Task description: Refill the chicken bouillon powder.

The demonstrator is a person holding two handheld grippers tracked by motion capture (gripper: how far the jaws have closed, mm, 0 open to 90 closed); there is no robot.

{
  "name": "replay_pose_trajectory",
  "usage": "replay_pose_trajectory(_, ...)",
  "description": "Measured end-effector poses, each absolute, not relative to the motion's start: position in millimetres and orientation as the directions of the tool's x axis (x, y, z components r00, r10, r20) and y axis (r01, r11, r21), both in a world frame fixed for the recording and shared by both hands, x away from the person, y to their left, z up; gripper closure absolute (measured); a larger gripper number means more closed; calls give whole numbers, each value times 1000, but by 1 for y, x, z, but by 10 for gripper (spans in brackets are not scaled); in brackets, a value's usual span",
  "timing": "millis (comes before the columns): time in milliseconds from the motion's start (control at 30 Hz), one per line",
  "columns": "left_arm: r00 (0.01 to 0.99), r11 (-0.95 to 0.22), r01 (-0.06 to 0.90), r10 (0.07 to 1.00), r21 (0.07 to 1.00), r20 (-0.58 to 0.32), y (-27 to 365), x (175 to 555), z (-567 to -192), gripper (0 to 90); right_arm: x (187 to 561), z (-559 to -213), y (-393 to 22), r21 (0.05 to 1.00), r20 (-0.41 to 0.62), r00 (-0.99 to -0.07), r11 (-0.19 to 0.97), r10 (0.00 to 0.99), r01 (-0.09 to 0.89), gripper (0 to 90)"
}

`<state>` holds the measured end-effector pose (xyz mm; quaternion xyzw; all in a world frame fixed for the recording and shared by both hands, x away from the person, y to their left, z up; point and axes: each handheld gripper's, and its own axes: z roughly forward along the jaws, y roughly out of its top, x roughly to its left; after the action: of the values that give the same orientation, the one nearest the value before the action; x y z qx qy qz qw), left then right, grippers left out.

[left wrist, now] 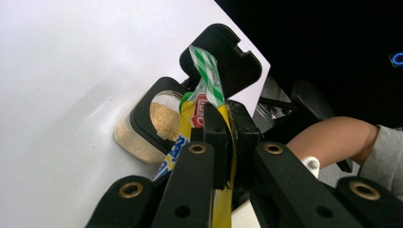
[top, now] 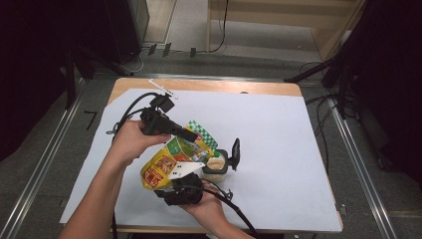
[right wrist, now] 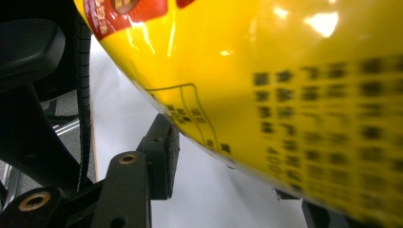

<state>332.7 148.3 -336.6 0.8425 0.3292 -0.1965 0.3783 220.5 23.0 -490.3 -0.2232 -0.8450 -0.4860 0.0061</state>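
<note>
Yellow pouch [top: 166,167] with red and green print is up off the white sheet [top: 278,134], near the sheet's front edge, left of its middle, tilted with its green-checked top [top: 201,132] pointing toward the far right. Left gripper [top: 191,135] comes in from the left, and its jaws are clamped tight on the pouch just below the checked top; in the left gripper view the yellow film [left wrist: 228,142] is pinched edge-on between the two black pads, with the checked strip [left wrist: 206,76] sticking up past them. Right gripper [top: 196,174] sits under the pouch near the front edge, grey plate on top, jaws about halfway apart. In the right gripper view the bulging yellow side of the pouch [right wrist: 285,95] hangs over the jaws. One pad [right wrist: 166,161] stands just below it, the other is mostly hidden, so can't tell if the pads press on it. Clear container [top: 215,169] with beige crumbs rests on the sheet just right of the pouch, black flip lid [top: 235,153] open and standing upright. The left gripper view shows the crumbs [left wrist: 164,121] through the container's black-rimmed mouth, right behind the pouch top. Sheet covers most of the wooden tabletop [top: 209,84], with bare wood along the far edge.
</note>
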Motion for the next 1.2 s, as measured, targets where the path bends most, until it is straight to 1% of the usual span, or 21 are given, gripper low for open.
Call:
replay_pose_trajectory(367,702,-475,705,361,527,-614,162,335,-334,900,224,-489,18,819,231,-886,412,402,400,516)
replay_pose_trajectory(900,701,-373,712,331,594,-632,200,335,-319,900,228,-483,12,834,221,-872,378,437,402,516)
replay_pose_trajectory(1033,697,-352,716,312,603,-646,211,338,-319,900,229,-482,10,836,219,-869,375,443,402,517)
replay_pose_trajectory(1200,680,-305,734,317,607,-662,225,342,-321,900,228,-478,6,838,221,-866,367,449,404,520)
